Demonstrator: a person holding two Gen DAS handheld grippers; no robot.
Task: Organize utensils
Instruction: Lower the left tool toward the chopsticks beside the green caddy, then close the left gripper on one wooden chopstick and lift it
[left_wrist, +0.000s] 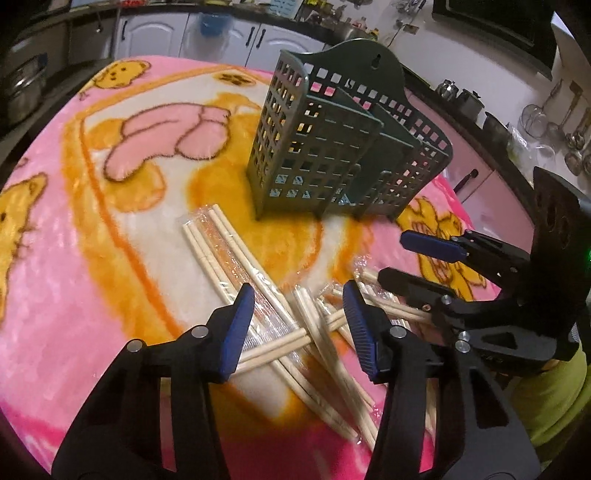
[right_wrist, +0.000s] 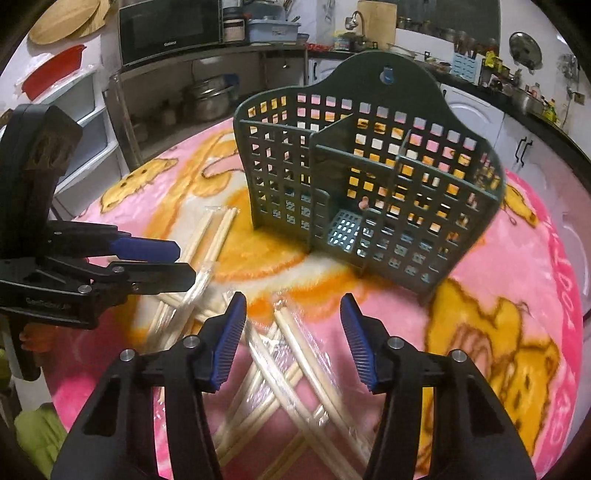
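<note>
Left gripper (left_wrist: 299, 325) and right gripper (right_wrist: 293, 332) both hover with fingers spread apart, empty, above the crossed, plastic-wrapped chopsticks (left_wrist: 236, 254) lying on the pink blanket (left_wrist: 55, 258). The green perforated utensil holder (right_wrist: 362, 177) stands upright just beyond them, its compartments empty

Blanket (left_wrist: 110, 258): fuzzy pink/orange fleece cloth, matt. On it, utensil caddy (left_wrist: 332, 147): dark green plastic grid, dull sheen. Chopsticks (left_wrist: 225, 251) just in front of caddy: pale bare wood, smooth, in clear glossy plastic wrap. Left gripper (left_wrist: 299, 325) & right gripper (right_wrist: 293, 332): matt black plastic, ribbed blue pads (left_wrist: 242, 328), shiny metal pins.
</note>
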